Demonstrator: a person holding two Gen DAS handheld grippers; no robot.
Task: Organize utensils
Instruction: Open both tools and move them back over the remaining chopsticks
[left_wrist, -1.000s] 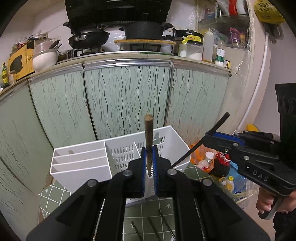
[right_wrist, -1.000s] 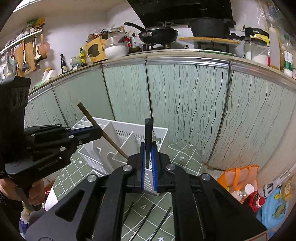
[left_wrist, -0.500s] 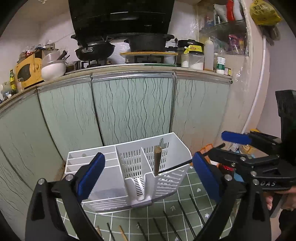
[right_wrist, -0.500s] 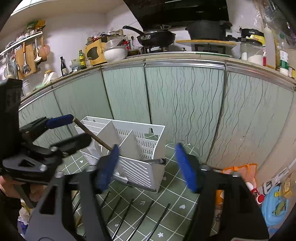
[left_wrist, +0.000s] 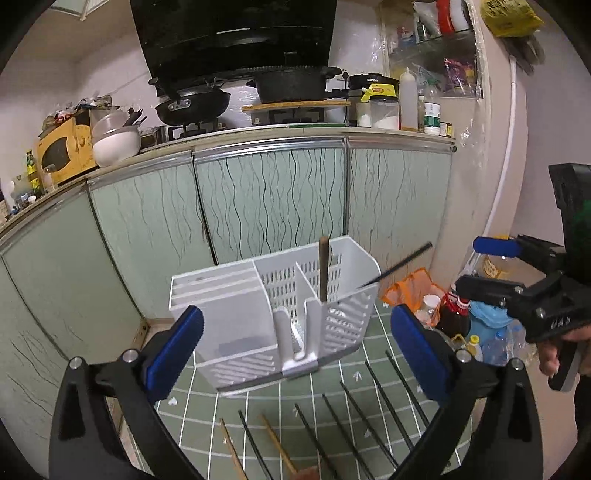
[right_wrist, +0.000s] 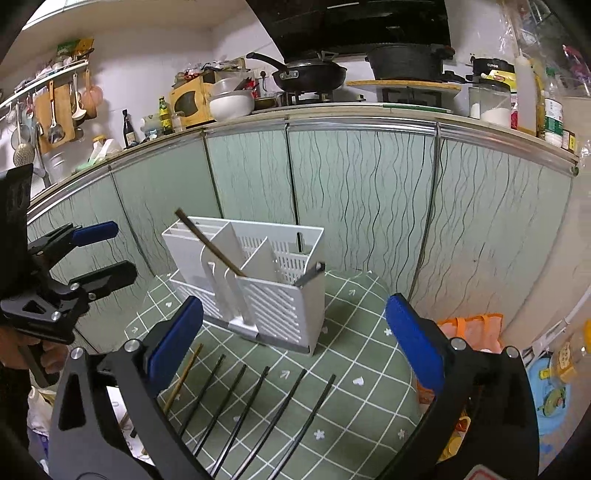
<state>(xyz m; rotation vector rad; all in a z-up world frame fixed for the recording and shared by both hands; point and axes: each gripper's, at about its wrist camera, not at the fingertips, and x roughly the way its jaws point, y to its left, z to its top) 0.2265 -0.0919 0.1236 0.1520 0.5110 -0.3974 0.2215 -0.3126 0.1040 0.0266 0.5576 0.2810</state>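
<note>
Left wrist view: slotted white plastic caddy (left_wrist: 273, 306) holds round wooden chopstick (left_wrist: 324, 269)

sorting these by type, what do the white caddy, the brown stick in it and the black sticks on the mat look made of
White caddy: looks like moulded plastic, matte, with slotted walls and thin dividers.
Brown chopstick leaning in the caddy: probably wood or bamboo, dull brown, no shine.
Black chopsticks on the green mat: smooth, uniformly black; could be plastic, lacquered wood or alloy, the pictures leave it open.
</note>
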